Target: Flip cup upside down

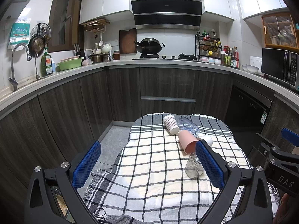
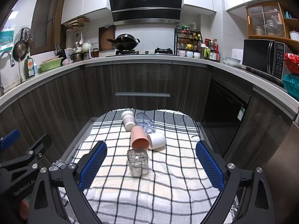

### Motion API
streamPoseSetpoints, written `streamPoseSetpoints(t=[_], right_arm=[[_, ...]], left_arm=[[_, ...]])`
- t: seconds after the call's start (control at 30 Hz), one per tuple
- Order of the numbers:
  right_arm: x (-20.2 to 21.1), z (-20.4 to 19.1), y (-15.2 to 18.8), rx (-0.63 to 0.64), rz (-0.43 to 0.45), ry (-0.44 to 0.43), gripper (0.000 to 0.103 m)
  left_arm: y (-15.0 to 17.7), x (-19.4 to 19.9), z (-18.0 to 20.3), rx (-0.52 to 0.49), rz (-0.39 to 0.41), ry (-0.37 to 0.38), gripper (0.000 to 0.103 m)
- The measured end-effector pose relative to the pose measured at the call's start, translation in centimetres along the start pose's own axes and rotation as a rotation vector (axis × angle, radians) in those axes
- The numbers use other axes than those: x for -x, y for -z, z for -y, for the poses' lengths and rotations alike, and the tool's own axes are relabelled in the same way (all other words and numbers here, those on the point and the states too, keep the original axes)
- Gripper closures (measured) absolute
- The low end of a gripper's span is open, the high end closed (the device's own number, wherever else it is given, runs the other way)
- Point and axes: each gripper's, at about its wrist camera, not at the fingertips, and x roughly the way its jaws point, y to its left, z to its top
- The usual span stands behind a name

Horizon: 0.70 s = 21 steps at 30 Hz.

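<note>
Several cups lie on their sides on a checked cloth over a small table. Nearest is a clear square glass, mouth toward me; it also shows in the left wrist view, partly behind the right finger. Behind it lie a pink cup, a white cup, a clear bluish cup and a patterned paper cup. My right gripper is open and empty, above the cloth with the glass between its fingers' lines. My left gripper is open and empty, left of the cups.
Dark wood cabinets and a counter ring the table on the far and both sides. A dishwasher front stands at right. Grey floor lies left of the table. The right gripper's body sits at the left view's right edge.
</note>
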Motion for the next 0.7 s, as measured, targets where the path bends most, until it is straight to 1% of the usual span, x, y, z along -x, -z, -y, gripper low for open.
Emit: streamPoseSetpoints(t=[0.1,0.23,0.7], right_arm=[[-0.06,0.00,0.02,-0.001,0.001,0.001,0.007],[-0.09,0.06,0.12,-0.006,0.004,0.003,0.003],[-0.10,0.09,0.16,-0.010,0.004,0.003,0.003]], left_arm=[[0.00,0.00,0.01,-0.001,0.000,-0.002,0.000],[-0.06,0.05,-0.02,0.001,-0.003,-0.002,0.000],[-0.08,0.06,0.06,0.001,-0.008,0.001,0.000]])
